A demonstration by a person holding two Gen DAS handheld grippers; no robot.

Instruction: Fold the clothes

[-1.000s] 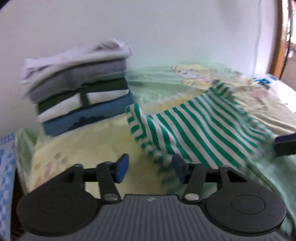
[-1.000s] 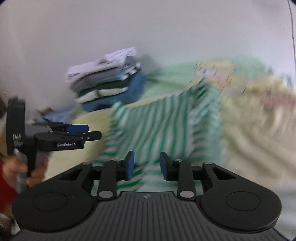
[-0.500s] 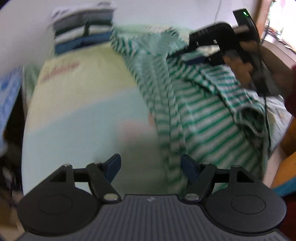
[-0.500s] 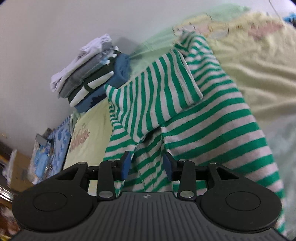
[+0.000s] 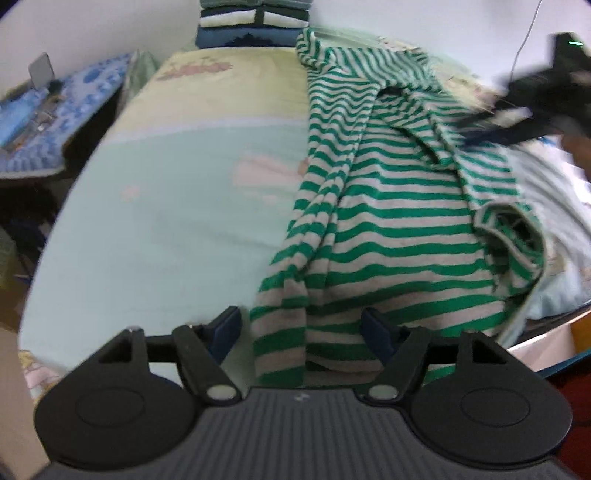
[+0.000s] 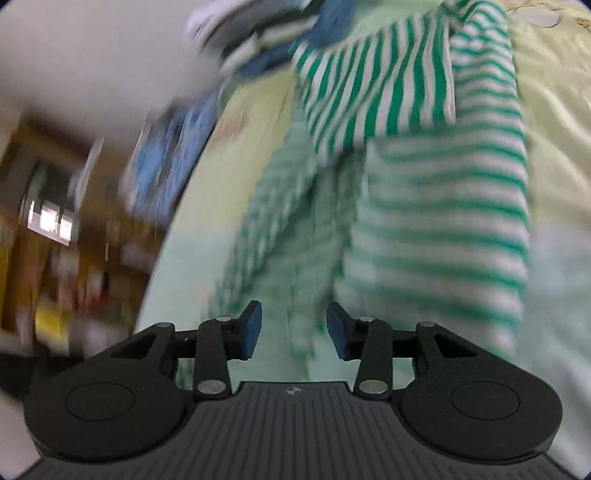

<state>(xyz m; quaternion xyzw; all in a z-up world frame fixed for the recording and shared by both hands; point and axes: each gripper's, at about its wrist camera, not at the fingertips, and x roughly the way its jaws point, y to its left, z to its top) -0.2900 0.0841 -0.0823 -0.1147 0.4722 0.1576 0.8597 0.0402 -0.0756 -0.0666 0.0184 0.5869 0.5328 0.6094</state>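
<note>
A green-and-white striped shirt [image 5: 388, 221] lies rumpled on the bed, one sleeve bunched along its left side. My left gripper [image 5: 301, 325] hangs open over the shirt's near hem, its pads clear of the cloth. In the left wrist view my right gripper [image 5: 480, 134] shows blurred at the shirt's far right shoulder. In its own view the right gripper [image 6: 294, 326] points down at the shirt [image 6: 436, 229]; its jaws are opening and nothing is pinched between the pads.
A stack of folded clothes [image 5: 255, 22] stands at the far end of the bed against the wall. The pale green and yellow sheet [image 5: 166, 177] lies bare left of the shirt. A blue patterned cloth [image 5: 55, 110] covers a surface at left. The bed's edge [image 5: 546, 332] runs close on the right.
The left view has swung from facing the folded stack to looking down over the shirt's near hem, jaws wider. The right gripper has tipped downward over the shirt and spread slightly.
</note>
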